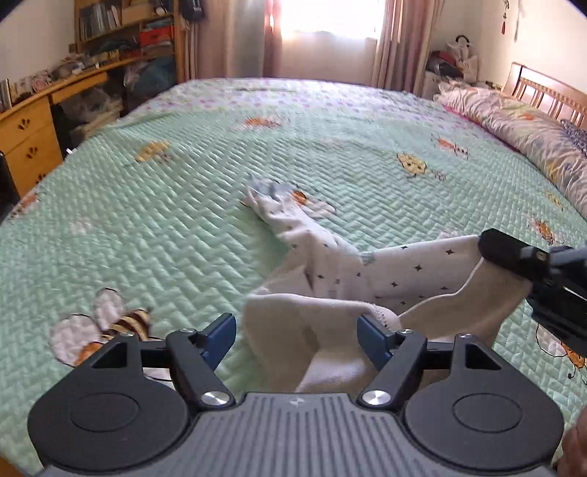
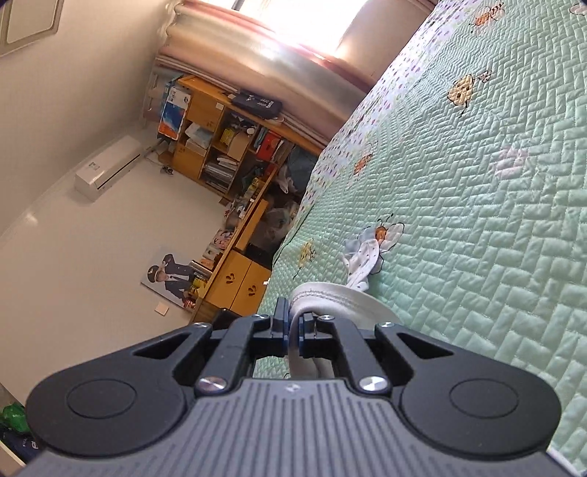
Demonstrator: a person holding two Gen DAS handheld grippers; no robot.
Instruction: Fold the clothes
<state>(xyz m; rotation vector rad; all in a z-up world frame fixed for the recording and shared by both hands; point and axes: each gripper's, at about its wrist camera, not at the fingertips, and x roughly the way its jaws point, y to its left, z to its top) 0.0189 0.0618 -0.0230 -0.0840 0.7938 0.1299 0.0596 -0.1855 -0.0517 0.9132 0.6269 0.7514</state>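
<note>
A small white garment (image 1: 400,271) printed with tiny dark stars lies crumpled on the green quilted bedspread (image 1: 146,220). One narrow part of it stretches away toward the middle of the bed. My left gripper (image 1: 296,335) stands open just above its near fold. Cloth lies between the blue pads (image 1: 372,337), but they do not squeeze it. My right gripper (image 1: 491,247) comes in from the right and lifts the garment's edge. In the right wrist view this gripper (image 2: 292,326) is shut on the garment's stitched white hem (image 2: 330,293), and the rest of the garment (image 2: 363,257) trails beyond on the bed.
A rolled floral duvet (image 1: 513,121) and a wooden headboard (image 1: 543,88) line the bed's right side. A wooden desk (image 1: 29,135) and a bookshelf (image 1: 124,25) stand beyond the left edge. Curtains (image 1: 396,40) hang at the far end.
</note>
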